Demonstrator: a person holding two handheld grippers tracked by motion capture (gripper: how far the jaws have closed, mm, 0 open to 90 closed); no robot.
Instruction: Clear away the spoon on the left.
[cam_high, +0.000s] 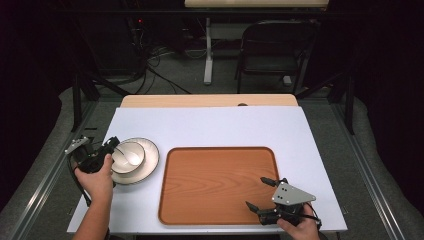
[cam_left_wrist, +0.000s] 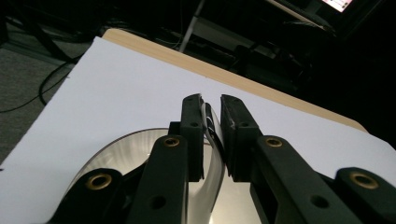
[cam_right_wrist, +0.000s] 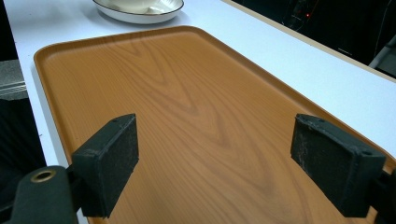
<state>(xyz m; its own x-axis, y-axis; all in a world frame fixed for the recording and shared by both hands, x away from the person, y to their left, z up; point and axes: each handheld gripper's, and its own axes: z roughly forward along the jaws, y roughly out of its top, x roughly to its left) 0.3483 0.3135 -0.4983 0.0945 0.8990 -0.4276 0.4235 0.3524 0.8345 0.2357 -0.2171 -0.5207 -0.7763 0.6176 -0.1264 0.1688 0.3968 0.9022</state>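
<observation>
A white bowl (cam_high: 129, 155) sits on a white dark-rimmed plate (cam_high: 149, 165) at the table's left. My left gripper (cam_high: 113, 144) is shut on the bowl's left rim; in the left gripper view its jaws (cam_left_wrist: 212, 114) clamp the thin upright wall of the bowl (cam_left_wrist: 214, 140), with the plate (cam_left_wrist: 121, 151) beneath it. A wooden tray (cam_high: 220, 182) lies in the middle. Above the tray's front right corner, my right gripper (cam_high: 256, 192) stands wide open. In the right gripper view the gripper (cam_right_wrist: 215, 158) holds nothing over the tray (cam_right_wrist: 187, 107); the bowl (cam_right_wrist: 135, 3) and plate (cam_right_wrist: 144, 17) lie beyond.
A white sheet (cam_high: 210, 125) covers the wooden table. Behind the table are a dark folding chair (cam_high: 272, 47), a white desk leg (cam_high: 208, 50) and floor cables (cam_high: 160, 60). Metal rails (cam_high: 367, 175) run along both sides.
</observation>
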